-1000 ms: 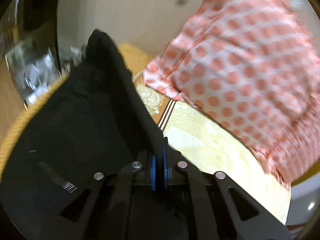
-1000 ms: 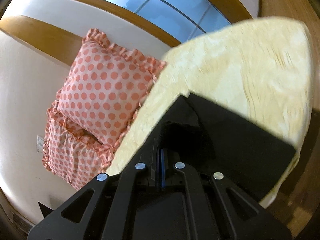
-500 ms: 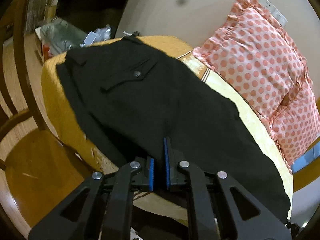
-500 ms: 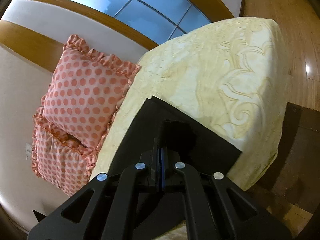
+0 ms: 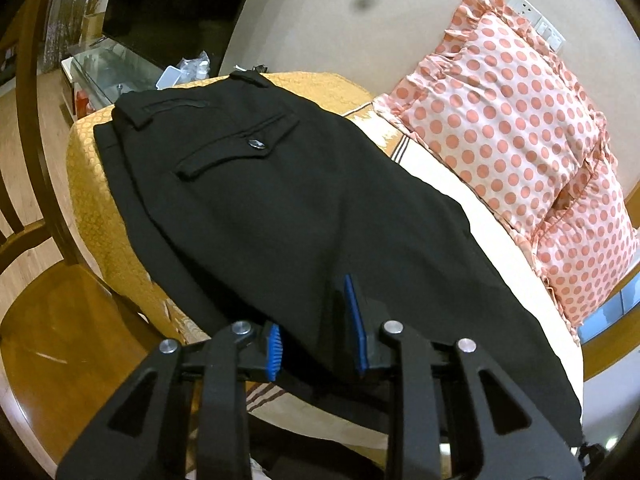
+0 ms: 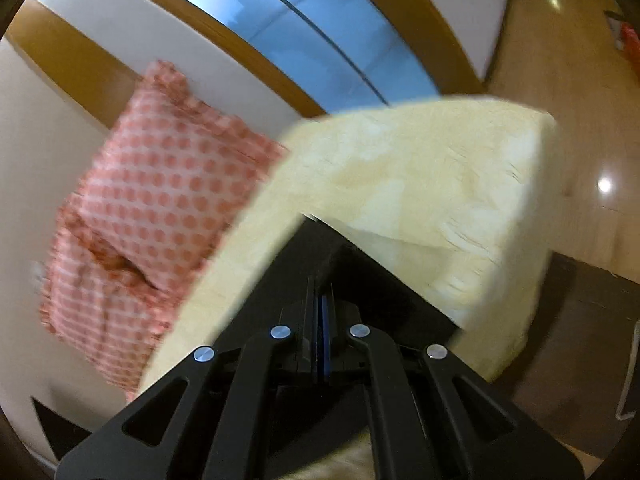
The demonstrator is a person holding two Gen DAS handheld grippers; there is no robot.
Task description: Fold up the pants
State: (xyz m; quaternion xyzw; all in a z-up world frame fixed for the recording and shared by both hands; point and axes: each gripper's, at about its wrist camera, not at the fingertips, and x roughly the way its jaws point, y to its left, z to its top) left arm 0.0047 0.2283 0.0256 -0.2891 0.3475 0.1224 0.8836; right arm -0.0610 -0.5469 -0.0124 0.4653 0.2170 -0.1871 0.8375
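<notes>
Black pants (image 5: 304, 208) lie flat along the cushioned seat (image 5: 100, 208), waistband and buttoned back pocket at the far left, legs running right. My left gripper (image 5: 316, 332) is open at the pants' near edge, blue pads apart with the cloth lying between them. In the right wrist view my right gripper (image 6: 320, 320) is shut on the black pants' fabric (image 6: 360, 280) near the leg end, over the pale yellow seat (image 6: 440, 184). That view is blurred.
Polka-dot pillows (image 5: 520, 120) lean against the wall behind the pants; they also show in the right wrist view (image 6: 160, 184). A wooden chair (image 5: 48, 320) stands at the left. A glass table with clutter (image 5: 120, 72) is farther back. Wooden floor (image 6: 580, 80) lies to the right.
My left gripper has let go of the pants and opened, and the pants now lie flat. My right gripper stays shut on the fabric and has shifted, blurring its view.
</notes>
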